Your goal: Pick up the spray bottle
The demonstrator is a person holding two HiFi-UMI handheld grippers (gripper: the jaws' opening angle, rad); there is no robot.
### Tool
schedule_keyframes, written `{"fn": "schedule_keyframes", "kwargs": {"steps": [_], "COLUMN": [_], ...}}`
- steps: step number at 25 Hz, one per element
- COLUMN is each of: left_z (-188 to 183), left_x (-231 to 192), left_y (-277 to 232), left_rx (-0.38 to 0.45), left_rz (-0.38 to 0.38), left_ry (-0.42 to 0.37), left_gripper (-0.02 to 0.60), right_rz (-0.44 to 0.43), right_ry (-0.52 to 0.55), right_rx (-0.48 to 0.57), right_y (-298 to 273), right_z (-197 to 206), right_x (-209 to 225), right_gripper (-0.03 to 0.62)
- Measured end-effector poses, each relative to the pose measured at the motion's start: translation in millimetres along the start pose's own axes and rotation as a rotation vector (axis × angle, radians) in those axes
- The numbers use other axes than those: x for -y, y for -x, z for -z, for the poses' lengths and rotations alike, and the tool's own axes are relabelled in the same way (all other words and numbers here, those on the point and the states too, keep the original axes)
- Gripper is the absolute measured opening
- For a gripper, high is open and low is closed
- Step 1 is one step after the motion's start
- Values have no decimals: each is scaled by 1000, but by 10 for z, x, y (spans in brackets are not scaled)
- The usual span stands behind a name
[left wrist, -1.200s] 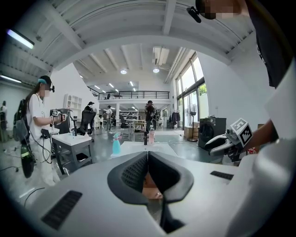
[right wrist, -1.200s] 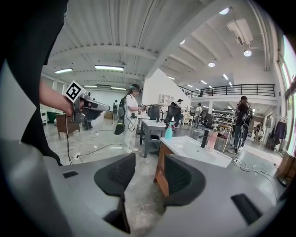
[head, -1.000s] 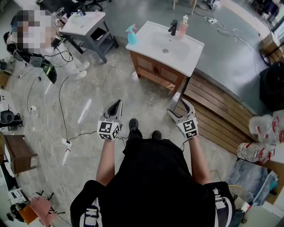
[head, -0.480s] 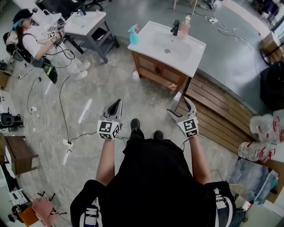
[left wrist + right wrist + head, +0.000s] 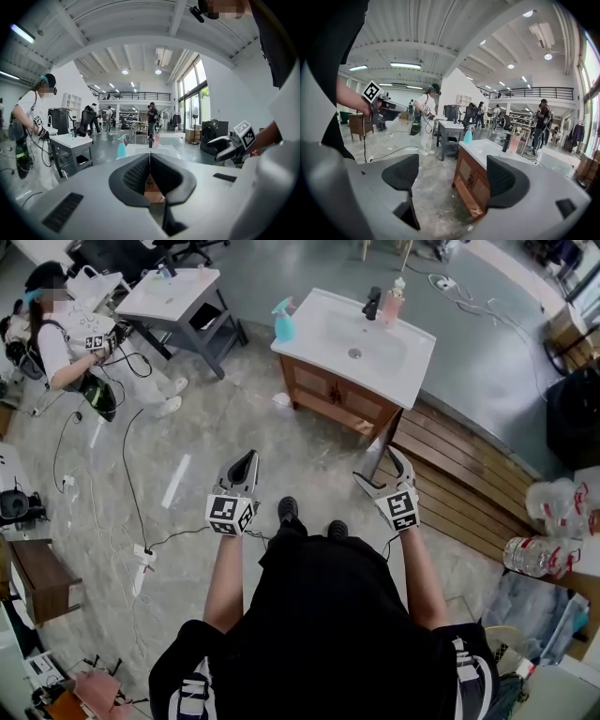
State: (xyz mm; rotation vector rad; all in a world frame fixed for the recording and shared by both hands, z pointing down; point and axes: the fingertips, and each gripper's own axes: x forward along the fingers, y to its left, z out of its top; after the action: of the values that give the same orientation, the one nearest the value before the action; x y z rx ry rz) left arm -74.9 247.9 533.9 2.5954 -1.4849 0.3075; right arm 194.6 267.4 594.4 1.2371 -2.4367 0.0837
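The turquoise spray bottle (image 5: 283, 320) stands upright on the left corner of a white sink vanity (image 5: 412, 357), well ahead of both grippers. It also shows small in the left gripper view as the spray bottle (image 5: 121, 147) and in the right gripper view as the spray bottle (image 5: 468, 135). My left gripper (image 5: 247, 459) is held out over the floor, shut and holding nothing. My right gripper (image 5: 378, 468) is level with it to the right, open and holding nothing, and in the right gripper view it (image 5: 452, 176) points at the vanity's wooden cabinet (image 5: 472, 180).
A black faucet (image 5: 372, 302) and a pink bottle (image 5: 393, 299) stand at the vanity's back. A grey table (image 5: 173, 292) and a person (image 5: 66, 343) are at the far left, cables (image 5: 131, 474) trail across the floor, and wooden slats (image 5: 459, 474) lie to the right.
The person holding the grippers has stepped a little toward the vanity, carrying both grippers along. The person at the far left has shifted position.
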Motion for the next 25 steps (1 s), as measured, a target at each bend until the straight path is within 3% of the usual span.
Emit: {"fn": "schedule_keyframes", "kwargs": {"steps": [25], "left_z": [-189], "left_x": [-1653], "left_y": [-741], "left_rx": [6], "left_rz": [153], "left_ry": [-7], "left_gripper": [25], "right_rz": [171], "right_ry": [-50], "right_rx": [-50], "right_y": [-1362], "right_z": [-617], "right_x": [-197], "right_gripper": [465]}}
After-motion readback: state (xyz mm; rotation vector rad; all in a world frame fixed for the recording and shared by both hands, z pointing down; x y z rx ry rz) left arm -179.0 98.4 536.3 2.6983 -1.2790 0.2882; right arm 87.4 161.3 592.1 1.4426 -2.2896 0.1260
